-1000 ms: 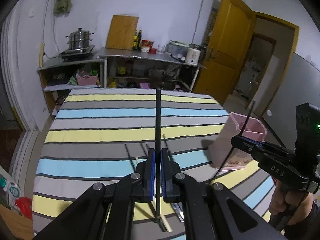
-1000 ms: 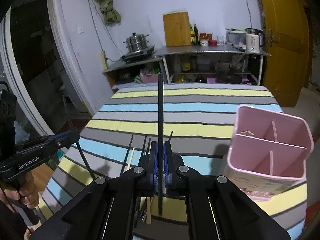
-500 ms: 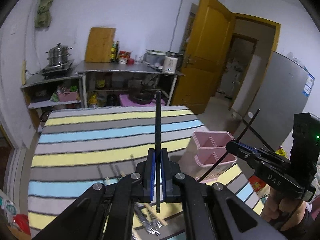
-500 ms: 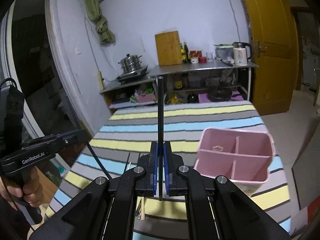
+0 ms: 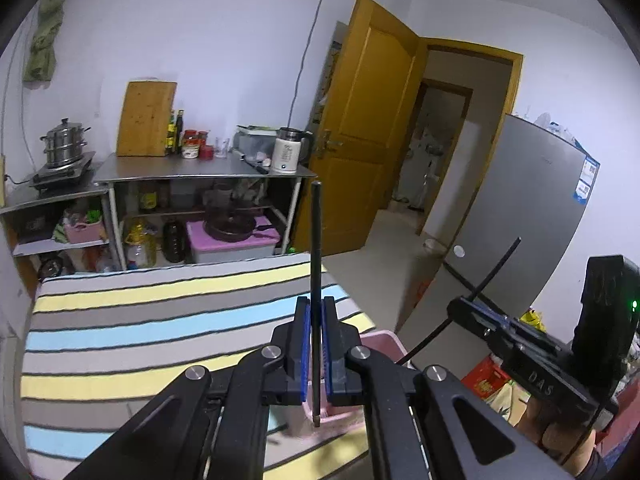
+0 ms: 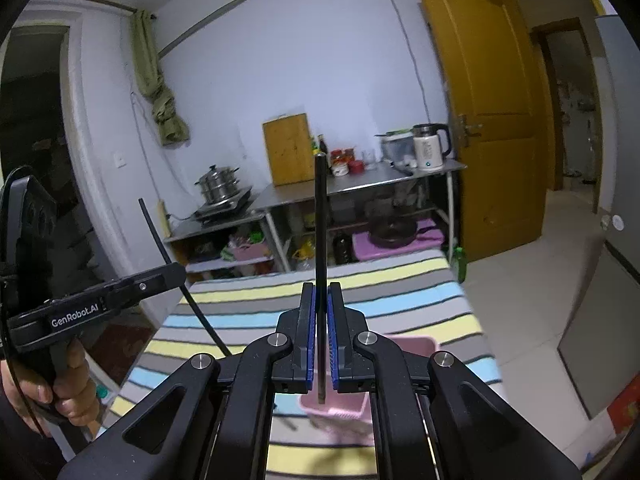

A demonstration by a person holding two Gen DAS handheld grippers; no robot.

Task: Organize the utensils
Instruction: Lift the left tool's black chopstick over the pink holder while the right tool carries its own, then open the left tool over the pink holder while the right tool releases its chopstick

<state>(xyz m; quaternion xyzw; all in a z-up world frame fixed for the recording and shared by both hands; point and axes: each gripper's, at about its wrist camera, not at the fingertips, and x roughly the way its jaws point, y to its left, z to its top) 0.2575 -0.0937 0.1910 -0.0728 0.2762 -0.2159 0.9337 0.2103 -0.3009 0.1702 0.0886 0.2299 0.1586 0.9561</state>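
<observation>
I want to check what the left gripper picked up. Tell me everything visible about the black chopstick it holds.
The black chopstick is a thin, straight, matte dark rod, plastic or lacquered by its look. It stands nearly upright, clamped between the blue pads of the shut left gripper, which grips its lower part. Its long upper end rises well above the fingers; its short lower end hangs in front of the pink utensil holder, seemingly touching nothing else. The right wrist view shows it tilted.
</observation>
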